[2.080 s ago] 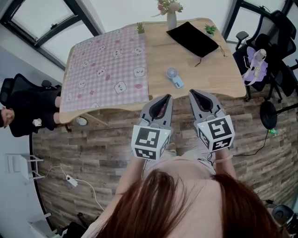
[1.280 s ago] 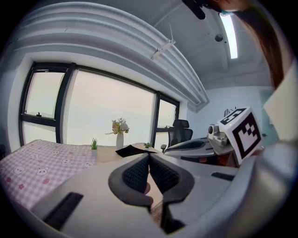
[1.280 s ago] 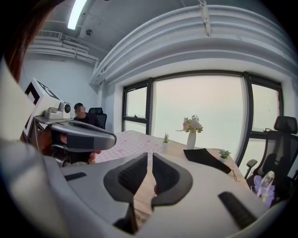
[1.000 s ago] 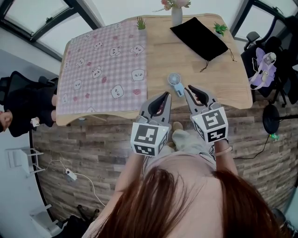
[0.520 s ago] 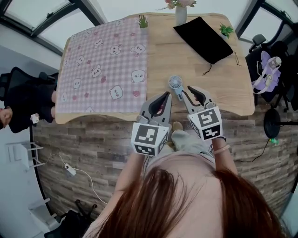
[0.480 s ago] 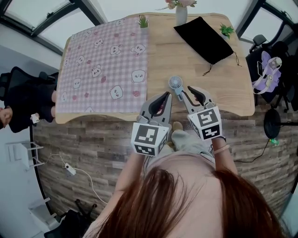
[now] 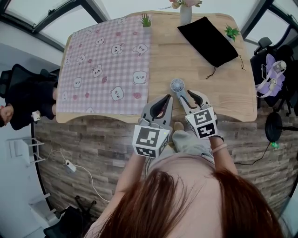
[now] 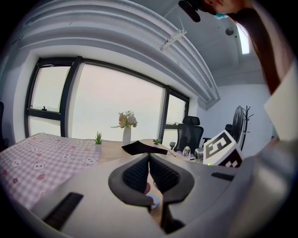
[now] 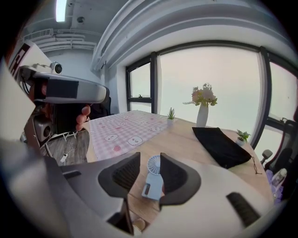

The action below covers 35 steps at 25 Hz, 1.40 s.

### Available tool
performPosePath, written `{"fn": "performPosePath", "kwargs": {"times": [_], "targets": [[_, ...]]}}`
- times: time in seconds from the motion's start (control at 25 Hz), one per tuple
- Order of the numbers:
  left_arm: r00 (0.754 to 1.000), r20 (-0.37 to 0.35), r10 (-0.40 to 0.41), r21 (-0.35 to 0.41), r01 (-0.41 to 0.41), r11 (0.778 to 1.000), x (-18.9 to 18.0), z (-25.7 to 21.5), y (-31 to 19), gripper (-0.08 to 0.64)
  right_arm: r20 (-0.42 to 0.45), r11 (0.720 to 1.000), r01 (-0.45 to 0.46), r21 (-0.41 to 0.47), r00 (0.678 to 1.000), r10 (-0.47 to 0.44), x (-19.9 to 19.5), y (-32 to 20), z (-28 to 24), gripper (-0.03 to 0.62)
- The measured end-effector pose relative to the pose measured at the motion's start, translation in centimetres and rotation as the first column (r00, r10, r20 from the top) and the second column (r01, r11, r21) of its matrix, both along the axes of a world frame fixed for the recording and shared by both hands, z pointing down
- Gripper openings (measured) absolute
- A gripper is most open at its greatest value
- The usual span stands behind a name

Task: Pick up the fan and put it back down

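1. Right hand-held gripper (image 9: 150,159): reaching down over the front of the bench (image 7: 200,69) with jaws about half apart, having just been opening, straddling the fan (image 9: 152,177) without clamping on it.
2. Fan: lying flat on the bare wood near the bench's front edge, just beside the pink checked cloth (image 7: 107,60), round head pointing away from the person, pale blue handle sitting between the right jaws.
3. Left hand-held gripper (image 8: 149,158): hovering just beside the right one, to the fan's left in the head view, jaws closed together and gripping nothing.
4. Farther back on the bench: black pouch (image 7: 209,35) lying flat, vase of flowers (image 7: 185,11) standing at the far edge, two small potted plants (image 7: 146,21) standing well apart.
5. Beside the bench's left end in the head view: person in dark clothes (image 7: 23,97) sitting.
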<state>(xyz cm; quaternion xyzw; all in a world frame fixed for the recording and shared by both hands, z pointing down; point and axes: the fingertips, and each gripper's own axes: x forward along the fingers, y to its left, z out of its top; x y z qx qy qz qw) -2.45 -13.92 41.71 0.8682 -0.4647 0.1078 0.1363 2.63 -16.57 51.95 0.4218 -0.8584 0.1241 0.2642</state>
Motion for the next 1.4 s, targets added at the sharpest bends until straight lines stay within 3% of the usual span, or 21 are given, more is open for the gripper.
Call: {"fn": "performPosePath", "kwargs": {"times": [1.4], "targets": [[0.999, 0.001, -0.033, -0.088, 0.033, 0.996, -0.9, 3.2, -3.7, 0.012, -0.087, 0.969, 0.001, -0.248, 0.996, -0.023, -0.8, -2.0, 12.1, 0.255]]}}
